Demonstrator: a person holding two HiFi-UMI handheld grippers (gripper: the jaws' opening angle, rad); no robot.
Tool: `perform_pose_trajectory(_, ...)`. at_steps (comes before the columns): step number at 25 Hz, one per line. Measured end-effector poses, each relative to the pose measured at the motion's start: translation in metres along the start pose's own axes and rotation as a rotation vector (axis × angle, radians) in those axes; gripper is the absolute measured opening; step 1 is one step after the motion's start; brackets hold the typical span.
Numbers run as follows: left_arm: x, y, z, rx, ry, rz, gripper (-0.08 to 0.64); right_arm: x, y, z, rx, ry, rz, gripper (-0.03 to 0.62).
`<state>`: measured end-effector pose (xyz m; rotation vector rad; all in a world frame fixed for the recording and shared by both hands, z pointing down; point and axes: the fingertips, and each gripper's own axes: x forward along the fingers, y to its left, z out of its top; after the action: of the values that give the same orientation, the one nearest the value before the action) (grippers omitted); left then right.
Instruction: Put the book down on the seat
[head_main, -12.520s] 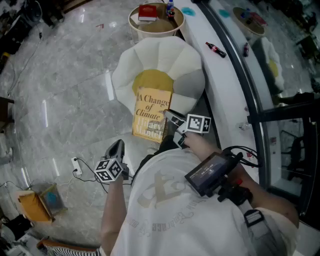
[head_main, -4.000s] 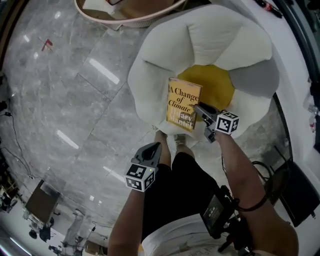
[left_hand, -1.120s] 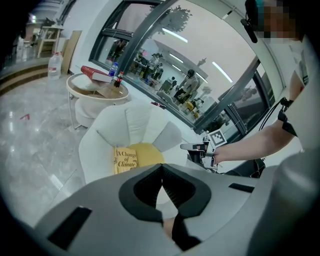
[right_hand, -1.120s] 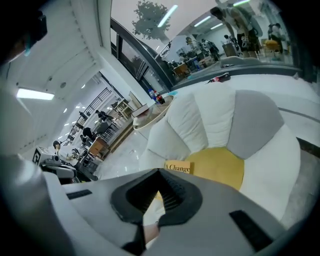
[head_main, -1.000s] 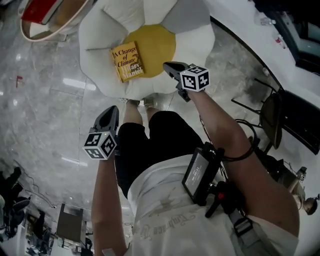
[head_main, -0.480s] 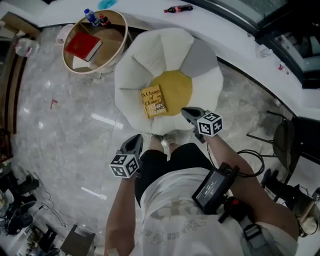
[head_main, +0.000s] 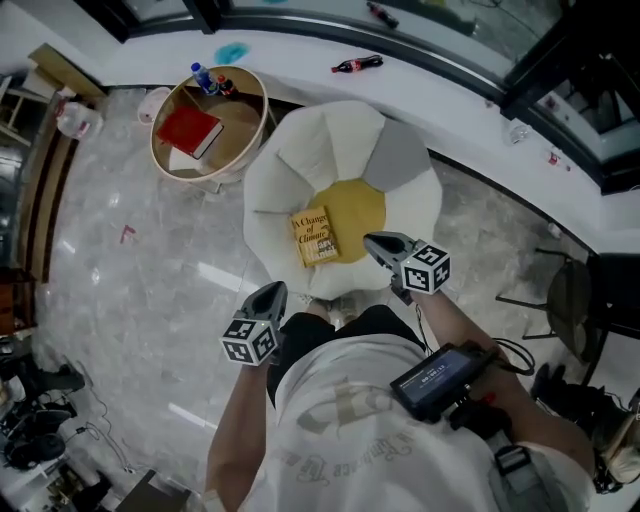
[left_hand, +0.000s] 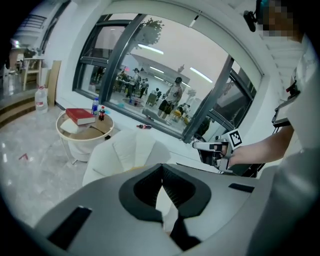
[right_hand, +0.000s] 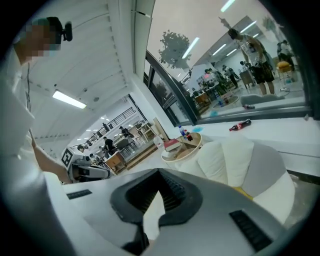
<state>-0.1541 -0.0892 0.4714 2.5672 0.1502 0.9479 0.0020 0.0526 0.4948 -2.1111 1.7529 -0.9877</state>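
Observation:
A yellow book (head_main: 315, 236) lies flat on the flower-shaped seat (head_main: 300, 165), on the left of its yellow centre. No gripper touches it. My right gripper (head_main: 373, 241) hovers above the seat's near right edge, shut and empty; its jaws (right_hand: 159, 172) meet at the tips. My left gripper (head_main: 270, 294) hangs lower left, in front of the seat, also shut with nothing in it (left_hand: 162, 167). The left gripper view shows the seat (left_hand: 125, 150) and the right gripper (left_hand: 210, 148). The right gripper view shows the seat (right_hand: 240, 160) and the left gripper (right_hand: 87, 170).
A round side table (head_main: 255, 105) behind the seat on the left holds a red book (head_main: 190, 130) and small bottles (head_main: 210, 79). A cola bottle (head_main: 357, 64) lies on the white window ledge. A dark chair (head_main: 570, 300) stands at the right. Grey marble floor surrounds the seat.
Both grippers have risen away from the seat and the view has pulled back. The book, earlier held in the right gripper, now lies free on the cushion.

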Motion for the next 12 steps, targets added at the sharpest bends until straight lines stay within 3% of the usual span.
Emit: perform_pose_trajectory(12,-0.002,-0.025,0.037,0.079,-0.05,0.013,0.009,-0.03,0.06,0.032,-0.119,-0.059,0.115,0.014)
